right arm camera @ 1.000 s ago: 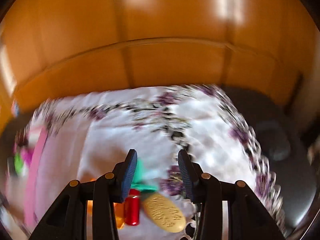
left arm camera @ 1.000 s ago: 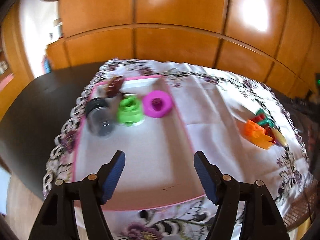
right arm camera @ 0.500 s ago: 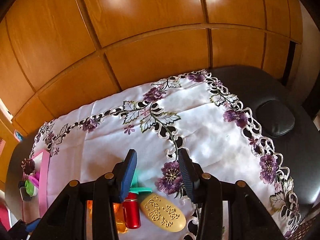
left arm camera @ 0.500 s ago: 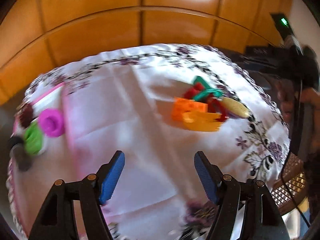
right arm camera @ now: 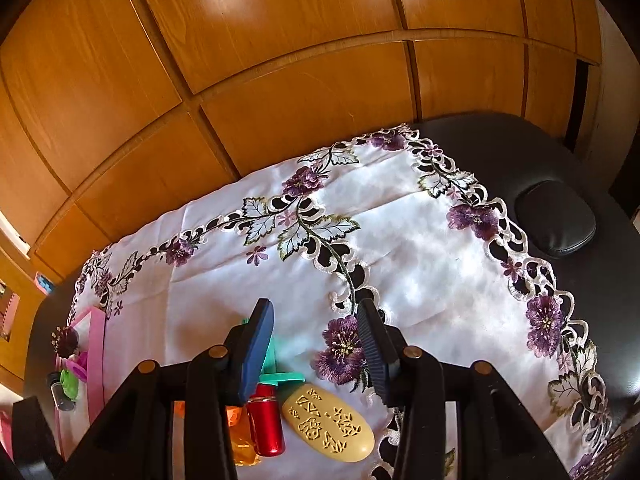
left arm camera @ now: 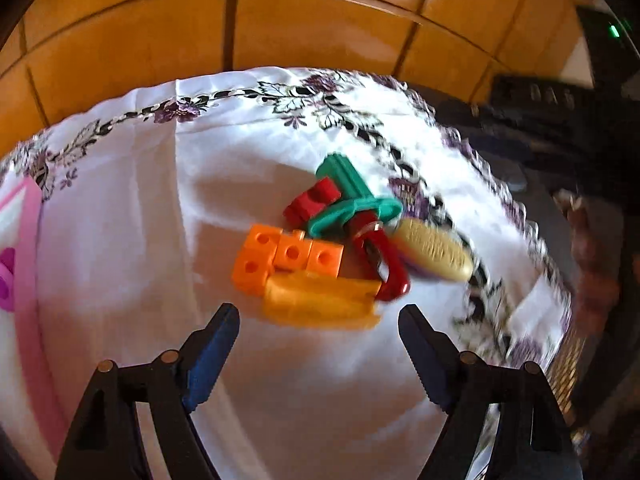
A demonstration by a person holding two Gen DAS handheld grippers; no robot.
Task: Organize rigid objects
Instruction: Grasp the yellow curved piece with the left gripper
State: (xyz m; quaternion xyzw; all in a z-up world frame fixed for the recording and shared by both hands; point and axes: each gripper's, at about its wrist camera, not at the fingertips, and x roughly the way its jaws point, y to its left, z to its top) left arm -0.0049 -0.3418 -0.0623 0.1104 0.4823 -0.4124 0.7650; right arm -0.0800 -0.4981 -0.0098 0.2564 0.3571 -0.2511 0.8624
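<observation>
A pile of small rigid things lies on the white embroidered cloth [left arm camera: 120,240]: orange cube blocks [left arm camera: 288,260], an amber piece [left arm camera: 320,300], a red block [left arm camera: 312,202], a teal piece [left arm camera: 348,196], a red clip [left arm camera: 380,264] and a gold oval case [left arm camera: 436,250]. My left gripper [left arm camera: 318,314] hovers just in front of the amber piece, nothing between its fingers, jaws opening. My right gripper [right arm camera: 316,312] is open over bare cloth, with the gold oval case [right arm camera: 328,424], a red cylinder [right arm camera: 266,420] and the teal piece [right arm camera: 276,372] just below and left of it.
A pink-rimmed tray [right arm camera: 94,360] at the cloth's left end holds a green piece [right arm camera: 68,384] and other small items. The cloth covers a black padded table with a cushion [right arm camera: 556,220] at its right. Wooden panels [right arm camera: 280,60] stand behind.
The left wrist view has swung from the tray to the pile, which is now close in front of the fingers, and its jaws stand wider. The right wrist view has steadied and barely shifted.
</observation>
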